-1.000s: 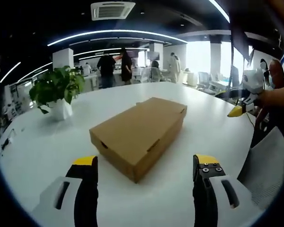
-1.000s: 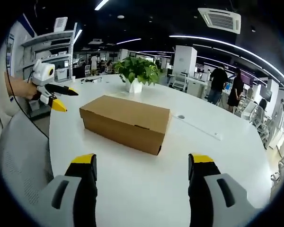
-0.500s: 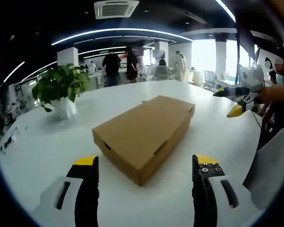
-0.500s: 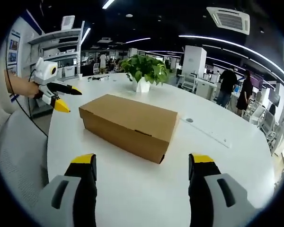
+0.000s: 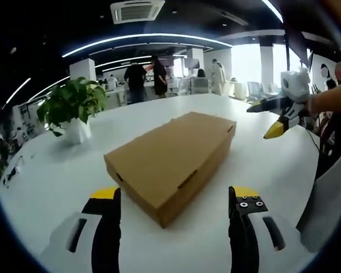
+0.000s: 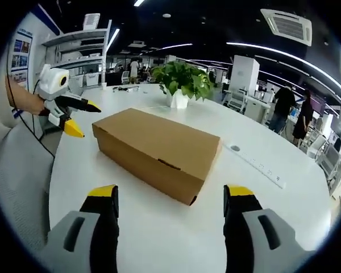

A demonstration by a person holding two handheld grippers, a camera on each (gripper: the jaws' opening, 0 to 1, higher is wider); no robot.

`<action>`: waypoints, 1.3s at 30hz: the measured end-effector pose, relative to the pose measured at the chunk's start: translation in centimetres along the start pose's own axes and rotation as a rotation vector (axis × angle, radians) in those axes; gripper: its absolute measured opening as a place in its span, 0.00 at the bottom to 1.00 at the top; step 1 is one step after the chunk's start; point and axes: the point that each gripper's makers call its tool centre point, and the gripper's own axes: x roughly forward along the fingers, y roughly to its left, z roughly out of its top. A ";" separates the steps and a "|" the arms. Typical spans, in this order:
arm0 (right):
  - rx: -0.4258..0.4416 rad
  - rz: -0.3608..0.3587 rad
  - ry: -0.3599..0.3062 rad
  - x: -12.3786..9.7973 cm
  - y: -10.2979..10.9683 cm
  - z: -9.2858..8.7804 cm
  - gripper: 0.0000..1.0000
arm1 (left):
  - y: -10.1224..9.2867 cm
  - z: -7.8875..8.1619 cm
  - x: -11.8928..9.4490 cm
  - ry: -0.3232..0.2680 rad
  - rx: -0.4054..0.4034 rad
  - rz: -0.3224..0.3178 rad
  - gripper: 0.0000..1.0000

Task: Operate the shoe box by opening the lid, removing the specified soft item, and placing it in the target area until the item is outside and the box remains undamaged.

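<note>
Your left gripper [image 5: 173, 199]: jaws wide, holding nothing. Your right gripper [image 6: 170, 199]: jaws wide too, holding nothing. Brown shoe box [image 5: 171, 162] lies on white table [image 5: 256, 159], lid shut, just ahead of both grippers, not touched. Potted plant [image 5: 71, 111] stands far behind box, well apart. People stand far back in room.

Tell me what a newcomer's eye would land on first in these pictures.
The closed brown shoe box lies in the middle of the white round table, lid on. Behind it stands a leafy potted plant in a white pot. Both tools hang open short of the box: the left tool before one corner, the right tool before another, each also seen from the other's view, held by a hand.
</note>
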 end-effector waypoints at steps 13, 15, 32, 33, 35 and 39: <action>-0.017 0.043 0.026 2.3 -0.9 0.0 0.68 | 0.7 -0.7 1.2 0.019 -0.050 0.058 0.78; -0.018 0.046 0.030 2.6 -1.0 0.1 0.68 | 0.6 -0.6 1.4 0.020 -0.052 0.060 0.77; 0.051 0.063 0.048 5.3 -1.8 -0.4 0.66 | 1.2 -1.0 3.2 0.023 -0.064 0.107 0.75; 0.049 0.064 0.050 5.5 -1.8 -0.4 0.66 | 1.2 -1.0 3.4 0.027 -0.059 0.106 0.75; 0.044 0.068 0.057 5.9 -1.8 -0.5 0.65 | 1.3 -1.2 3.6 0.034 -0.064 0.106 0.75; 0.032 0.076 0.061 6.5 -1.8 -0.5 0.61 | 1.2 -1.2 4.1 0.041 -0.070 0.109 0.75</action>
